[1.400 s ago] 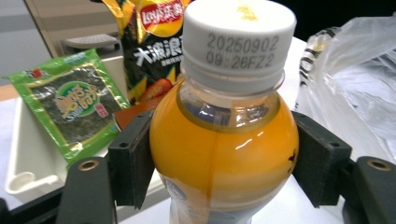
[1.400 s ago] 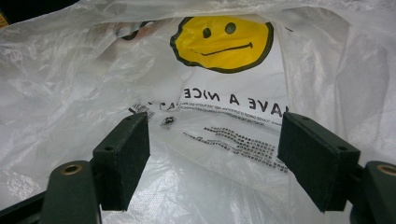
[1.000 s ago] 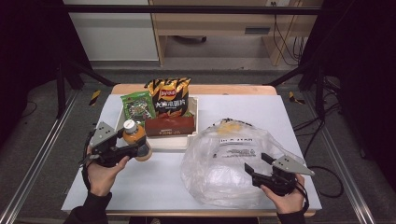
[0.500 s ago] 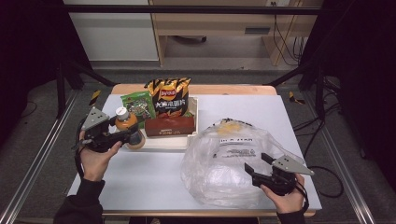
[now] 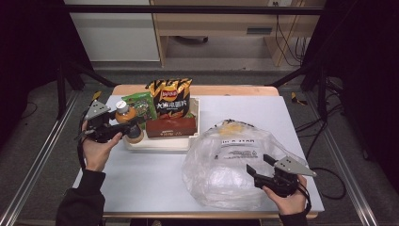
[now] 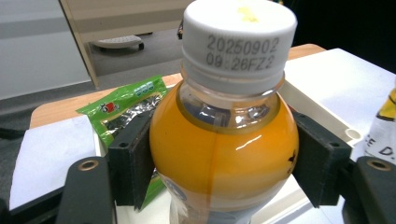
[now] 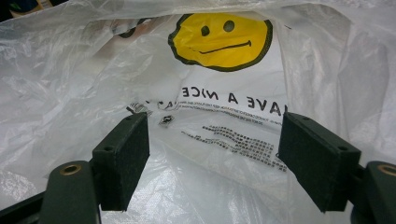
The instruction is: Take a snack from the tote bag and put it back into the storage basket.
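Carried further toward the far-left corner since a second ago: the orange juice bottle (image 5: pixel 126 118), clamped between the pads of the left gripper (image 5: pixel 123 130) and now at the left edge of the white tray (image 5: pixel 194 136), beside the green snack pack (image 5: pixel 142 104). In the tray: that pack, a chip bag (image 5: pixel 170 96) and a brown box (image 5: pixel 170 126). Further right, the plastic bag (image 5: pixel 226 165) lying apparently empty, the right gripper (image 5: pixel 259 165) wide open at it; judged early, packing not begun.
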Action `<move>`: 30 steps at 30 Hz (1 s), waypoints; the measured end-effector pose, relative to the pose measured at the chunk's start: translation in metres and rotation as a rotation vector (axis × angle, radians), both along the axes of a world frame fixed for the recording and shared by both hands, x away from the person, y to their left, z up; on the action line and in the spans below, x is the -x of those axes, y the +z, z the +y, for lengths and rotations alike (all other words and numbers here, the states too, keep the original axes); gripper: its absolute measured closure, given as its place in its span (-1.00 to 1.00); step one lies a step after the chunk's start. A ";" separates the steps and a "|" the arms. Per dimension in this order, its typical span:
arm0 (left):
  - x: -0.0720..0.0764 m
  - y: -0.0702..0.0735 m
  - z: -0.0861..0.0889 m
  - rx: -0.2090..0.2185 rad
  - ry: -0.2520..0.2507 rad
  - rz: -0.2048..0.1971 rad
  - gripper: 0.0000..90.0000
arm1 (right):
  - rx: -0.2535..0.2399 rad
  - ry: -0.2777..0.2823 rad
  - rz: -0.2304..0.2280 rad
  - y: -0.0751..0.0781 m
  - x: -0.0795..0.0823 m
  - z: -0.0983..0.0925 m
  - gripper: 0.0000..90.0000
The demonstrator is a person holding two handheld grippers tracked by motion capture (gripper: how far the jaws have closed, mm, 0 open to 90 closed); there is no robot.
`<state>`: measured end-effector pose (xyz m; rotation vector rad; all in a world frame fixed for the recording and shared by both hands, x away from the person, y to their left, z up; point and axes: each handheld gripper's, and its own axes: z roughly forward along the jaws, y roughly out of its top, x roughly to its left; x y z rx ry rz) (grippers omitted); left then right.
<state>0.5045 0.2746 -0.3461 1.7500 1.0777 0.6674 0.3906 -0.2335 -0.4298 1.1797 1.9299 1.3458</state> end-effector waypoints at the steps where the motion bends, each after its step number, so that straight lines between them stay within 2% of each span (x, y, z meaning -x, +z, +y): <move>1: -0.003 -0.002 0.000 -0.003 0.002 0.003 -0.33 | -0.002 -0.002 0.000 0.000 0.000 0.000 -0.44; 13: -0.021 -0.020 -0.001 -0.035 0.040 0.041 -0.33 | 0.006 -0.001 0.007 -0.001 -0.001 0.001 -0.49; 30: -0.040 -0.036 -0.001 -0.060 0.074 0.060 -0.33 | 0.007 0.005 0.022 -0.002 -0.001 0.001 -0.52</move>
